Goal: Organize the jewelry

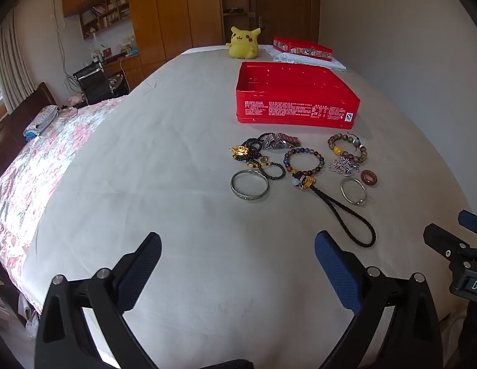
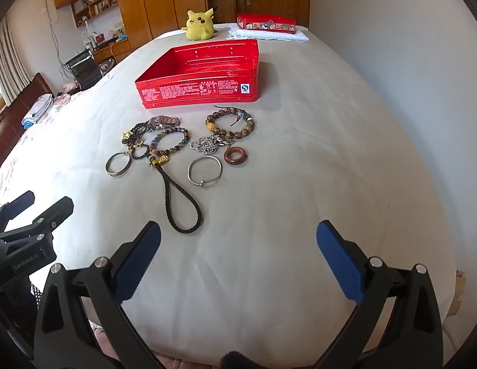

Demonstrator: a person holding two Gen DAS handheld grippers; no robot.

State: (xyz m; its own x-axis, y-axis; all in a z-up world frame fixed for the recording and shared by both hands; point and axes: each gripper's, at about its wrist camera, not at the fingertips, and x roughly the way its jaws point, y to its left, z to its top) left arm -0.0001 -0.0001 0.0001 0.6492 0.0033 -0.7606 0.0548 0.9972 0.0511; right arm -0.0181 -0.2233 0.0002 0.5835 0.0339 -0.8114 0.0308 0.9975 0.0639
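Jewelry (image 2: pixel 180 144) lies clustered on the white bedsheet (image 2: pixel 300 184) just in front of the open red tin (image 2: pixel 198 89). Behind the tin sit a Pikachu plush (image 2: pixel 199 26) and the tin's lid (image 2: pixel 266 24) on a folded towel (image 2: pixel 269 35). Left gripper (image 1: pixel 238 246) and right gripper (image 2: pixel 238 236) hover nearer than the jewelry, both spread wide, holding nothing.

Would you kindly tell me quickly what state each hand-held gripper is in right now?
Left hand-held gripper: open, holding nothing, above the white bedsheet.
Right hand-held gripper: open, holding nothing.
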